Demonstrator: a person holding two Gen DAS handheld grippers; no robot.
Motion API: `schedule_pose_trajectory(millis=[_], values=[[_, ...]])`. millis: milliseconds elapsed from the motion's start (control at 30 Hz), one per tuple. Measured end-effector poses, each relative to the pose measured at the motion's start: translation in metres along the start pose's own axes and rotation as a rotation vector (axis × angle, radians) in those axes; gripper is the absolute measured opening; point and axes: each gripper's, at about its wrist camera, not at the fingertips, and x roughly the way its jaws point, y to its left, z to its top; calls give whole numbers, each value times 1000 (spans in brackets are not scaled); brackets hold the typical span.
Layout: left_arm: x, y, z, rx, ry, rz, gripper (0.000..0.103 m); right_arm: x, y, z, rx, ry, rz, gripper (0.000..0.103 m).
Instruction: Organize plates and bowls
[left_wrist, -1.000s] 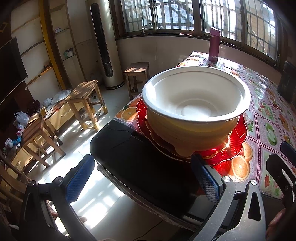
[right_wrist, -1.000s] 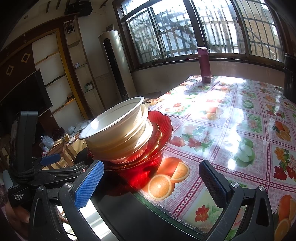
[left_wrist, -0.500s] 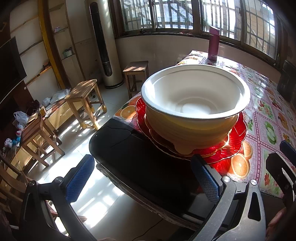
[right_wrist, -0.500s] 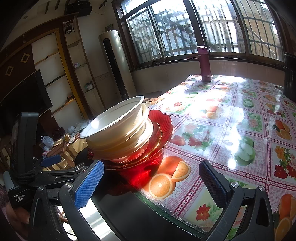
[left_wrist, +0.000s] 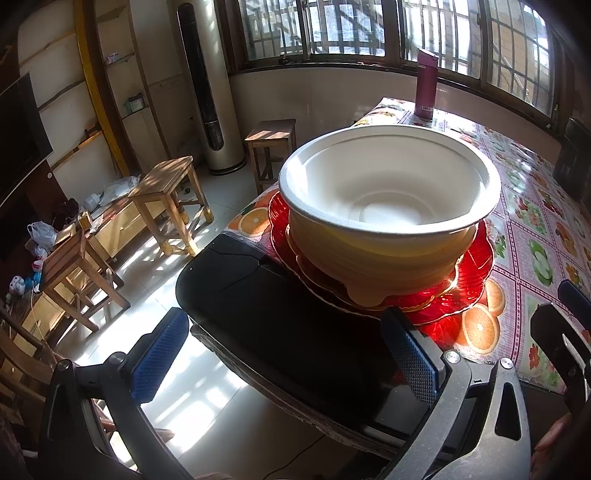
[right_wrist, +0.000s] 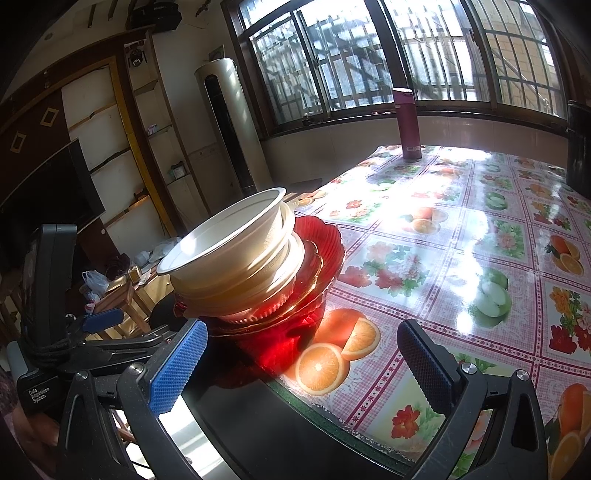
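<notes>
— Looking at the stack, how much would you say is done?

— Most of it, by my reckoning. The white bowls (left_wrist: 388, 206) sit nested one inside the other, and they rest on the red plates (left_wrist: 469, 291), which are piled too. The whole stack stands at the near corner of the table (right_wrist: 461, 221), close to the edge and beside a black chair back (left_wrist: 266, 314).

— Anything left loose on the table?

— Nothing I can see. Apart from the stack there is only a purple bottle (right_wrist: 408, 122) at the far end, by the window. No stray bowl or plate shows on the cloth in either view, though the far right is partly cut off.

— And your claws?

— Both spread wide and carrying nothing. My left claw (left_wrist: 284, 362) hangs off the table's edge, short of the stack, its fingers apart over the chair back. My right claw (right_wrist: 306, 365) is just beside it, low at the table edge, aimed across the cloth with the stack ahead and to its left.

— So what remains?

— The bowls lean a little toward the left in my right view — I might square them up. Otherwise I judge the sorting finished, or nearly so.
</notes>
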Motion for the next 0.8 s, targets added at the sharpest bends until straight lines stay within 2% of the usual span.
schedule_pose_trajectory(millis=[800], values=[[3, 1, 0, 3, 6, -2, 103, 0, 1, 1, 1, 6, 4, 103]])
